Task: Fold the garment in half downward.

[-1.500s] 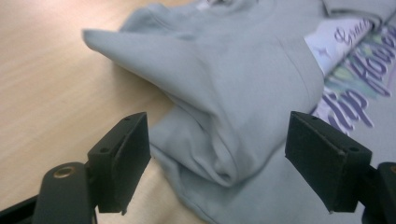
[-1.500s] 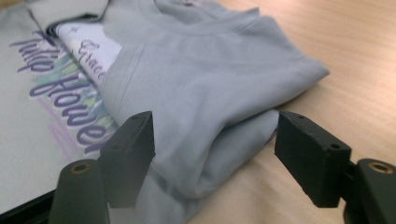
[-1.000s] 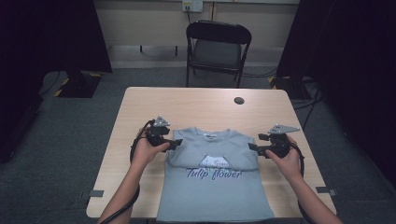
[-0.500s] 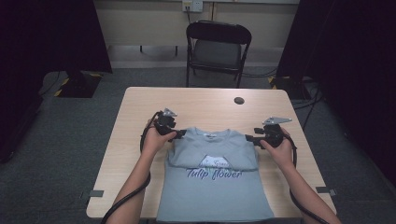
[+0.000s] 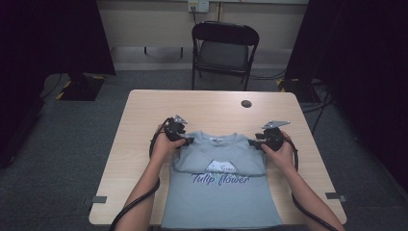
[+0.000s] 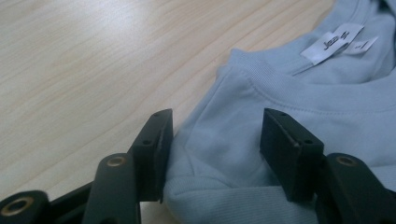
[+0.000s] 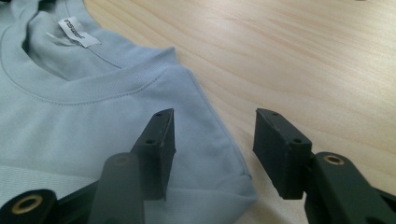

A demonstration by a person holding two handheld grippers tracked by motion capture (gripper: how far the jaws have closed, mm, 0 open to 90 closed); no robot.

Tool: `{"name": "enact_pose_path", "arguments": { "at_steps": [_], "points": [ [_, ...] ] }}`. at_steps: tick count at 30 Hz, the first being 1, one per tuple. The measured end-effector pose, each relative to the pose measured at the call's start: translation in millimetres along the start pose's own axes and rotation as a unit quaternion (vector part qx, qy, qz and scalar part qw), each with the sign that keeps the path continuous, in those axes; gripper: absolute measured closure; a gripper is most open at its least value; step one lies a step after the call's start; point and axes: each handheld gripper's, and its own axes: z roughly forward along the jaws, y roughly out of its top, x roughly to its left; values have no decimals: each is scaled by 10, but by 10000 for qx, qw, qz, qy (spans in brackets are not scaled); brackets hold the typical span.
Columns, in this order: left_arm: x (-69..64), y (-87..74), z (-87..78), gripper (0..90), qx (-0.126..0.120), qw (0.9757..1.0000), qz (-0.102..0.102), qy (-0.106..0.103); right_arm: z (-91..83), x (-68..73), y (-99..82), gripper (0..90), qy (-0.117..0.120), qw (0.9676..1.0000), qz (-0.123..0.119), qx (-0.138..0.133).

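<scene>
Both grippers have come down from the shirt's sides to its top corners since the earlier frames, the jaws of each closing as they went. Left gripper (image 5: 185, 140) now straddles the folded shoulder edge of the light blue T-shirt (image 5: 221, 192), and right gripper (image 5: 254, 142) straddles the opposite shoulder corner; on both, the jaws stand apart with cloth between them, pads not yet pressing. T-shirt lies flat on the wooden table (image 5: 211, 108), collar away from the person.

T-shirt (image 5: 221, 192) hem cut off; label (image 6: 337, 41) print unreadable.
</scene>
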Motion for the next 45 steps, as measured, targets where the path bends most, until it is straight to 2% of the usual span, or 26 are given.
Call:
{"name": "enact_pose_path", "arguments": {
  "at_steps": [4, 6, 10, 15, 20, 23, 27, 31, 36, 40, 45],
  "points": [
    [15, -19, 6, 451, -19, 10000, -17, 27, 23, -17, -15, 508, -15, 10000, -3, 46],
    [15, -23, 5, 457, -19, 10000, 29, 43, 32, -33, -29, 519, -17, 10000, 51, 46],
    [-5, -33, 5, 495, -66, 9999, 83, 39, 31, -37, -46, 571, -21, 10000, -7, -16],
    [-23, -41, 1, 581, -101, 9998, 156, 1, 29, 7, -28, 664, 0, 9998, -180, 43],
    [-58, -54, -12, 718, -121, 9996, 215, -115, 30, 28, -26, 780, 118, 9998, -180, 55],
    [-70, -58, -14, 763, -126, 9996, 205, -146, 31, 39, -26, 838, 176, 9997, -176, 52],
    [-86, -52, -23, 819, -78, 9996, 203, -174, 36, 48, -21, 856, 185, 9997, -138, 56],
    [-90, -42, -36, 832, -51, 9996, 205, -187, 39, 44, -29, 861, 243, 9997, -3, -15],
    [-75, -42, -111, 834, -247, 9993, 66, -287, 16, 52, -19, 865, 297, 9995, 4, -91],
    [-79, -15, -203, 834, -381, 9986, 76, -346, -47, 42, 15, 866, 449, 9984, 168, -283],
    [-119, 15, -338, 833, -552, 9974, 115, -452, -165, 72, 73, 871, 508, 9977, 97, -442]
  ]
}}
